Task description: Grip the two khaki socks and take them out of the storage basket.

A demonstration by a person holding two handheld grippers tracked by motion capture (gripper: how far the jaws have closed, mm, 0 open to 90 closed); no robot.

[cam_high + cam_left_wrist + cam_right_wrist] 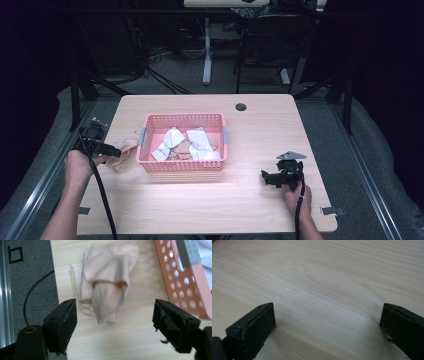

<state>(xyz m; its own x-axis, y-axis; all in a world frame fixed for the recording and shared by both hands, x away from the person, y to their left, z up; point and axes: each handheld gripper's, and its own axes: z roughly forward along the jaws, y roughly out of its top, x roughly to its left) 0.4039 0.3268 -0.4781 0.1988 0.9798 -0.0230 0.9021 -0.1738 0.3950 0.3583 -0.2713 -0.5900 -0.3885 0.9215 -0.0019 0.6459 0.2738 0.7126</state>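
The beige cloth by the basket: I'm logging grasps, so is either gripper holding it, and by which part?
Nothing is held. The left gripper has its jaws open, the beige cloth lying free on the table beyond them. The right gripper is open over bare wood.

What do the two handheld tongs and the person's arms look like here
Both tongs, left tongs and right tongs, are black with two blocky, flat-faced jaws. A black cable trails from the left one; the right carries a grey three-cornered plate on top and its own black cable. The forearms are bare, with no sleeves showing.
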